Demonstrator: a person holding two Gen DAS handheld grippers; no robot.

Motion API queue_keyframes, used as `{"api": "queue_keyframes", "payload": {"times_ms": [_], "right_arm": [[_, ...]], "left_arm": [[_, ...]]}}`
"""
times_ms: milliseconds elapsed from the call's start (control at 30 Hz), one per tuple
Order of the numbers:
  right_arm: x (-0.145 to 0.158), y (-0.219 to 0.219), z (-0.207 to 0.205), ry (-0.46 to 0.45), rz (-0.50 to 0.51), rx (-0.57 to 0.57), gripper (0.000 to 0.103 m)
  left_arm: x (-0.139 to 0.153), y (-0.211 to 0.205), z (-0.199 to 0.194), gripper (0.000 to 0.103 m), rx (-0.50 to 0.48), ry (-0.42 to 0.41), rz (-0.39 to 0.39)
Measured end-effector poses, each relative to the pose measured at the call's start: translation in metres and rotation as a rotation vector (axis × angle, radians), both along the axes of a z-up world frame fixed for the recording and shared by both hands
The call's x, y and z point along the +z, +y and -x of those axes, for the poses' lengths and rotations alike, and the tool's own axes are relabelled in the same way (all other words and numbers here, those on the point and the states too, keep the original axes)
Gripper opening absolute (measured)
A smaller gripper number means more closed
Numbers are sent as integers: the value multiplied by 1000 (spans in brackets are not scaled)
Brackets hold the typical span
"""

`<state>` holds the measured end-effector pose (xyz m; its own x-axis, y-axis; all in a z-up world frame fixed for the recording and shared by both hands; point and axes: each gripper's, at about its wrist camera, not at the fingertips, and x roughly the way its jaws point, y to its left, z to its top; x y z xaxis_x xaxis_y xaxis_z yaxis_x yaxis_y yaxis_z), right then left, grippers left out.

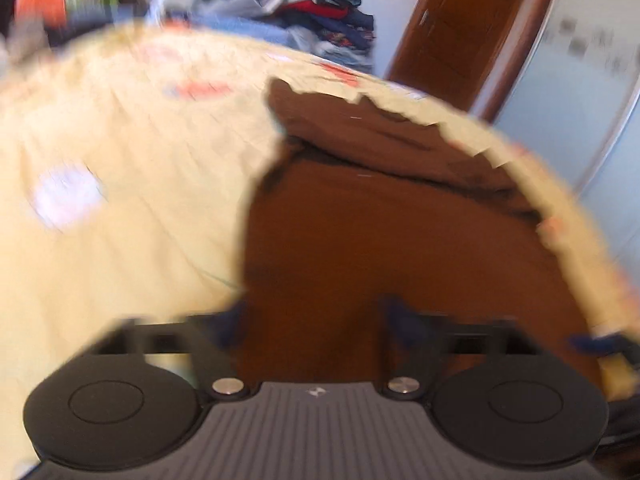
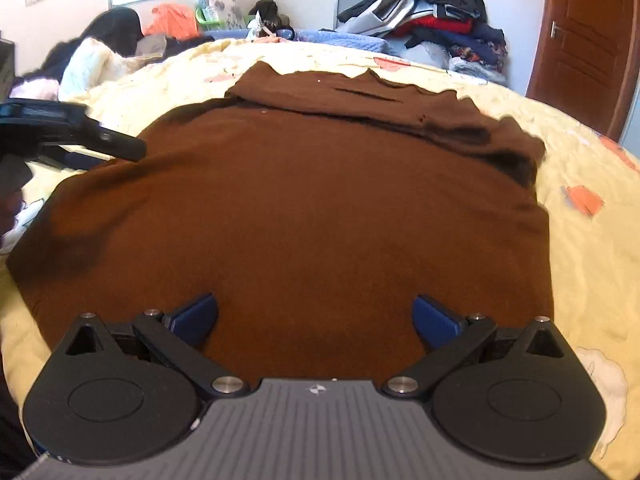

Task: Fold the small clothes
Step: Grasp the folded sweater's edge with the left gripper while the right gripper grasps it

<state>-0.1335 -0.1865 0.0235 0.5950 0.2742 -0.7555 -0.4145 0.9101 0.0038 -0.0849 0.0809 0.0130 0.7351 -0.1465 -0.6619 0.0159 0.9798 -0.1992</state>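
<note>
Now your right claw hangs wide over the near hem of the brown sweater spread on the bed; the left claw looks narrowed on soft, limp fabric. Take corners.

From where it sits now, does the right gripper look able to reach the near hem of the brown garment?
Probably yes. The right gripper is open, its blue pads apart, right above the brown garment's near edge on the yellow bedspread. Nothing lies between them; the left gripper is off at the far left side.
</note>
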Motion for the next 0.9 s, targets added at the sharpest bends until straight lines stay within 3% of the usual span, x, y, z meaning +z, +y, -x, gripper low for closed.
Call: {"api": "queue_keyframes", "payload": {"times_ms": [33, 100, 200, 267, 333, 400, 467, 567, 633, 700, 833, 900], "right_arm": [[1, -6, 4, -2, -3, 0, 103], [4, -20, 13, 10, 1, -37, 103], [12, -33, 27, 40, -2, -73, 103], [23, -44, 34, 84, -61, -112, 103], [36, -69, 44, 94, -192, -197, 103], [39, -107, 52, 133, -325, -320, 103], [32, -143, 52, 254, -470, -452, 103], [23, -170, 55, 371, -714, -478, 103], [12, -167, 49, 478, -830, -422, 103], [6, -154, 41, 522, -859, -350, 103], [4, -145, 31, 551, -869, -293, 103], [4, -148, 31, 557, -891, -295, 101]], "left_arm": [[0, 5, -1, 23, 3, 3, -13], [0, 22, 1, 17, 1, 17, 46], [1, 34, 10, 16, 20, 31, 58], [0, 42, 21, 18, 2, 66, 150], [-2, 51, 37, 33, -2, 87, 261], [-5, 58, 54, 83, -16, 84, 394], [-8, 61, 68, 99, -21, 101, 510], [-18, 60, 73, 100, -47, 143, 667], [-27, 59, 69, 99, -73, 203, 794], [-30, 57, 64, 99, -108, 247, 854], [-31, 57, 62, 97, -141, 290, 883], [-32, 57, 62, 89, -146, 304, 875]]}}
